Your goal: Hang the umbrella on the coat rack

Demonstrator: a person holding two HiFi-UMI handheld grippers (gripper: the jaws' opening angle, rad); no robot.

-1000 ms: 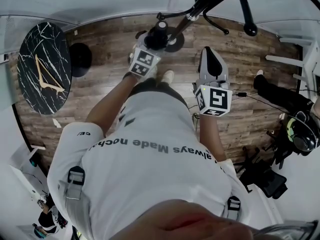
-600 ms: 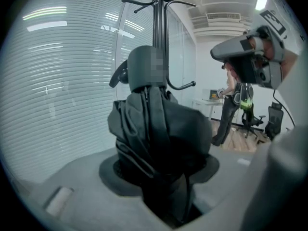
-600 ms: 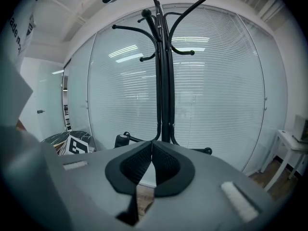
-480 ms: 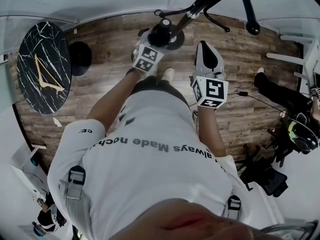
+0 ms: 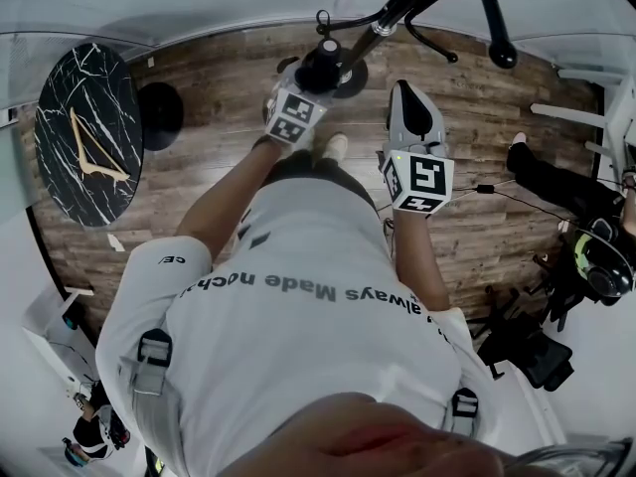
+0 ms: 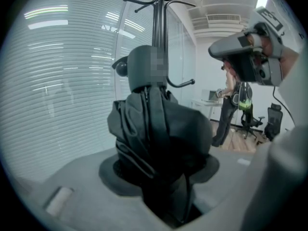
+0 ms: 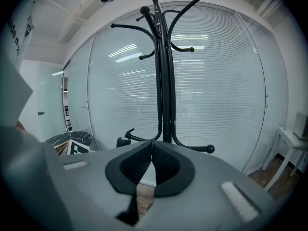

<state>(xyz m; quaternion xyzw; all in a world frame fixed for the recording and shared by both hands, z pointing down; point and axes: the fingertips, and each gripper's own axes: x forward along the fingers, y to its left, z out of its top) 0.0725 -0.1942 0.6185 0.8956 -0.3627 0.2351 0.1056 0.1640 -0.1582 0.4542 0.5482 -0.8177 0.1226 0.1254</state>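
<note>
Floor [image 5: 199, 177]: brown wood planks, seen past the standing operator's white shirt in the head view.

Room boundary: a curved glass wall [image 7: 216, 105] covered by horizontal blinds, directly behind the coat rack [image 7: 163, 81]. The rack is a black pole with curved hooks at the top and near the bottom.

Other furniture: a round black marble-patterned table [image 5: 84, 132] to the left and a white table [image 7: 292, 137] at the right edge. A second person [image 5: 556, 187] and a black office chair [image 5: 532, 351] occupy the right side of the room.

Left gripper [image 5: 306, 87]: jaws closed on the folded black umbrella [image 6: 159, 129]. The umbrella stands upright in the jaws, directly in front of the rack pole and between two lower hooks. It hangs on no hook. Contact with the pole cannot be determined.

Right gripper [image 7: 151, 158]: jaws closed, pads meeting at the tips, nothing between them. It is held beside the left gripper and faces the rack.
</note>
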